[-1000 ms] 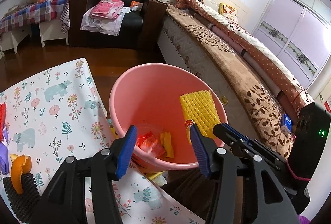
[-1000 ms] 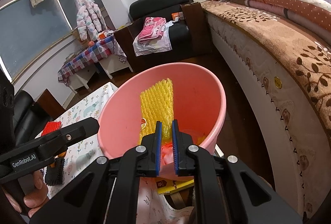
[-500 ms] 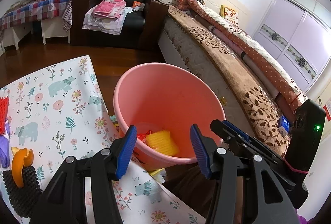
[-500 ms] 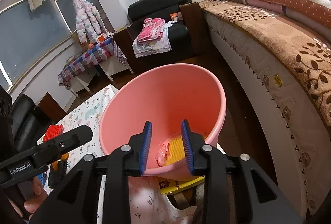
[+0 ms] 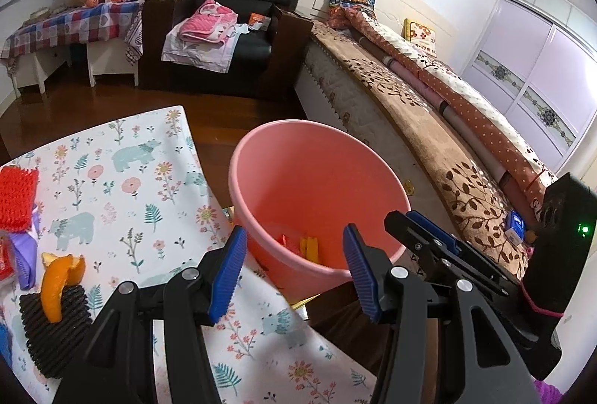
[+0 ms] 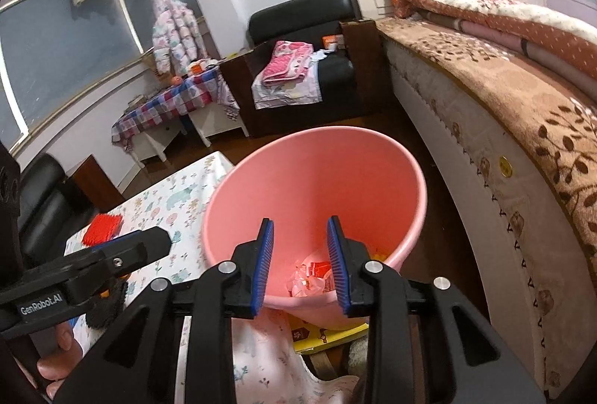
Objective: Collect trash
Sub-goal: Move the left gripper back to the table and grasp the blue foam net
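Observation:
A pink bucket (image 5: 317,176) stands beside the table, just ahead of both grippers. At its bottom lie a yellow foam net (image 5: 310,247) and red and clear wrappers (image 6: 311,273). My right gripper (image 6: 300,223) hangs over the bucket's (image 6: 317,187) near rim, open, with nothing between its blue pads. To the left of it, my left gripper (image 5: 294,232) is open wide and empty, above the table's edge. On the table to the left, an orange peel (image 5: 59,273) rests on a black foam net (image 5: 48,329), near a red foam net (image 5: 16,195) and a purple wrapper (image 5: 22,251).
The table wears a floral cloth (image 5: 130,180). A bed (image 5: 429,128) runs along the right, close to the bucket. A black armchair (image 5: 224,42) with clothes stands at the back. A yellow-edged box (image 6: 328,333) lies under the bucket. A person's fingers (image 6: 56,363) hold the left gripper's handle.
My right gripper let go of the yellow foam net, which fell into the bucket, and its jaws spread apart. Both grippers drew back a little from the bucket.

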The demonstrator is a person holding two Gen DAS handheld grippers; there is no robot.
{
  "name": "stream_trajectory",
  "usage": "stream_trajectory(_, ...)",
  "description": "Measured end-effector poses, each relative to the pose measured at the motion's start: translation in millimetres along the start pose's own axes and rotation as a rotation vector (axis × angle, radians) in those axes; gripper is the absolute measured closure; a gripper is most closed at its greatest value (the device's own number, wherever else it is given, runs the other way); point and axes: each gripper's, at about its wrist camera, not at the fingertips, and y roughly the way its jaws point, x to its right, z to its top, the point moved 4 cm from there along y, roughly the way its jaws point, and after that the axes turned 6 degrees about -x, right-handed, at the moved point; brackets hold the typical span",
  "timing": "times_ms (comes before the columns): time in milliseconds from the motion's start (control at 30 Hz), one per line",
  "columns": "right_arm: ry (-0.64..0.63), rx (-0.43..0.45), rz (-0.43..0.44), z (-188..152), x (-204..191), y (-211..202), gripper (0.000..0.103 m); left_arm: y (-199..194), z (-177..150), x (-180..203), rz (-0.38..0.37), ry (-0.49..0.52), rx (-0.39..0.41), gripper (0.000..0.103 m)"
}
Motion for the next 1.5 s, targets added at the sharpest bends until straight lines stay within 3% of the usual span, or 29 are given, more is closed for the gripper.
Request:
stream_trajectory(400, -0.139, 0.085, -0.036, -5, -58, -18, 0.069, -43, -18, -22, 0.078, 0.007, 0.078, 0.05)
stream_trajectory(500, -0.142, 0.082, 0.019, -6, -70, -21, 0.065, -56, -23, -33, 0.106, -0.002, 0.099, 0.05)
stream_trajectory(567, -0.159, 0.067, 0.04, -5, -79, -20, 0.058, -66, -27, -44, 0.126, -0.021, 0.115, 0.05)
stream_trajectory(900, -0.308, 0.043, 0.156, -3, -148, -23, 0.057, -128, -53, -104, 0.25, -0.109, 0.2, 0.052)
stream_trajectory(1067, -0.37, 0.063, 0.099, -8, -173, -19, 0.057, -161, -77, -143, 0.315, -0.159, 0.216, 0.052)
stream_trajectory(1333, -0.388, -0.021, 0.15, -25, -199, 0, 0.058, -197, -127, -205, 0.446, -0.208, 0.182, 0.052)
stream_trajectory(1500, -0.359, -0.099, 0.223, -34, -212, 14, 0.058, -199, -139, -232, 0.451, -0.266, 0.155, 0.052)
